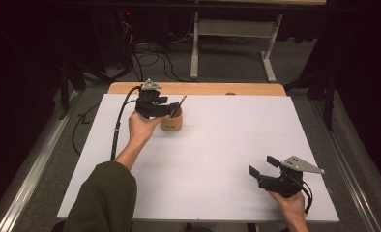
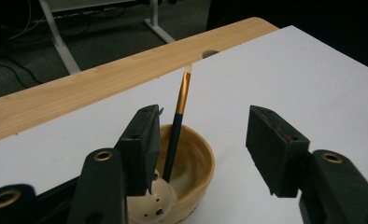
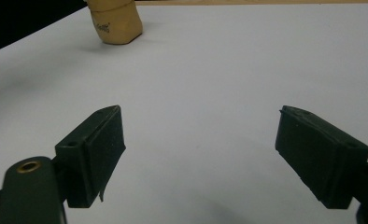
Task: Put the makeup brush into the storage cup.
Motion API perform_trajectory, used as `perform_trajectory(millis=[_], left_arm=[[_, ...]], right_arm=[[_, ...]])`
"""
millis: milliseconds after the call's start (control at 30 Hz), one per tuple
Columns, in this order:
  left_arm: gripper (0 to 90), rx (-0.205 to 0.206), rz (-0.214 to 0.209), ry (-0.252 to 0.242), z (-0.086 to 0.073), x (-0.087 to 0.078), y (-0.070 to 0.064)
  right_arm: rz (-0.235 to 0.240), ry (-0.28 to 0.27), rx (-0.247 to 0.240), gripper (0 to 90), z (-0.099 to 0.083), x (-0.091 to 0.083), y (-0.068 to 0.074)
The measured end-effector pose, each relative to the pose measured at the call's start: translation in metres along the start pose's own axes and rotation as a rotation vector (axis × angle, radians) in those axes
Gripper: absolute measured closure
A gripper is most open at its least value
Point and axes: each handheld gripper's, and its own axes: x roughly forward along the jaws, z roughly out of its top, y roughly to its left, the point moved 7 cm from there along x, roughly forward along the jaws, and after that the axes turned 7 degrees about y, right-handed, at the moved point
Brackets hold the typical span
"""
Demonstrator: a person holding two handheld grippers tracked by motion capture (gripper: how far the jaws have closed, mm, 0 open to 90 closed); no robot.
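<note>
Brush (image 2: 180, 109) stands tilted in the tan cup (image 2: 196, 161), just ahead of the left hand-held gripper (image 2: 203, 140), whose jaws gape wide around nothing, one above the cup's rim. Right hand-held gripper (image 3: 198, 149) hovers over the white surface (image 3: 229, 70), jaws spread and empty, well apart from the cup.

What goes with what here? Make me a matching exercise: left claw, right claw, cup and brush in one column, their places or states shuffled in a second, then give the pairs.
Column one:
1. left claw
2. right claw
3. cup
4. brush

Column two:
A. stands tilted inside the cup
B. open at the near right part of the white table, holding nothing
C. tan, standing near the table's far left
D. open just above the cup's rim

Pairs: 1-D, 2-B, 3-C, 4-A
</note>
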Motion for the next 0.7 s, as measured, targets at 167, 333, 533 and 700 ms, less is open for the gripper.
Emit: perform_trajectory(millis=[167,333,533,700], left_arm=[[44.1,-0.006,-0.007,-0.016,0.000,-0.004,-0.001],[42.9,0.000,-0.020,-0.017,-0.002,-0.008,-0.003],[42.3,0.013,-0.025,-0.012,-0.003,-0.011,-0.003],[41.8,0.009,-0.031,-0.024,-0.005,-0.014,-0.004]], right_arm=[[-0.003,0.000,0.002,17.4,-0.001,-0.001,0.001],[-0.009,0.000,0.011,17.4,-0.002,-0.002,0.000],[-0.015,0.001,0.011,17.4,-0.003,-0.003,-0.001],[-0.016,0.002,0.009,17.4,-0.004,-0.003,-0.001]])
